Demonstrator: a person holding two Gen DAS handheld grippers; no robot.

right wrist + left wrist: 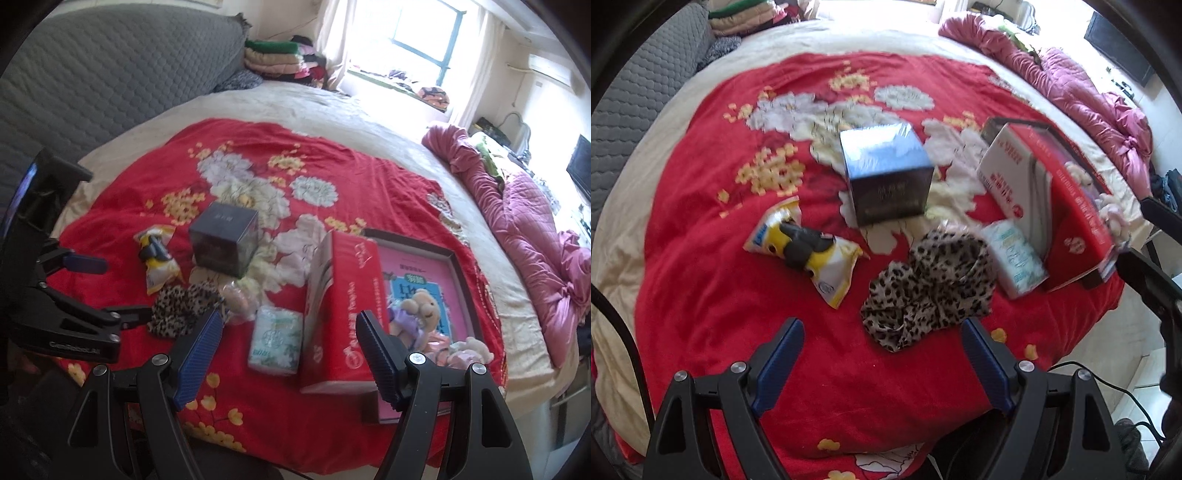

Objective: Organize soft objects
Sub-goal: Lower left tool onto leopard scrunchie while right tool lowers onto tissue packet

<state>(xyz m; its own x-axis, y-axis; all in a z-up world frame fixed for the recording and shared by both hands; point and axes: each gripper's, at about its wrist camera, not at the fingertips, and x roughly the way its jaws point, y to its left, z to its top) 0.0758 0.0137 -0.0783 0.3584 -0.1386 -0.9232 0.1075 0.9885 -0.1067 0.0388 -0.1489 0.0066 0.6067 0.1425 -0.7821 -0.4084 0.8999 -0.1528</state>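
Left claw (882,341) wide open, empty, w/ leopard-print cloth (929,286) just ahead, nearer its right finger.

Bright daylight from blown-out window (417,33), motion blur throughout, dark fisheye-warped corners

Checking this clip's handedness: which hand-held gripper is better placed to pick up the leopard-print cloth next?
Left, probably. The leopard-print cloth lies just ahead of the open left hand-held gripper; the right hand-held gripper faces the tissue pack.
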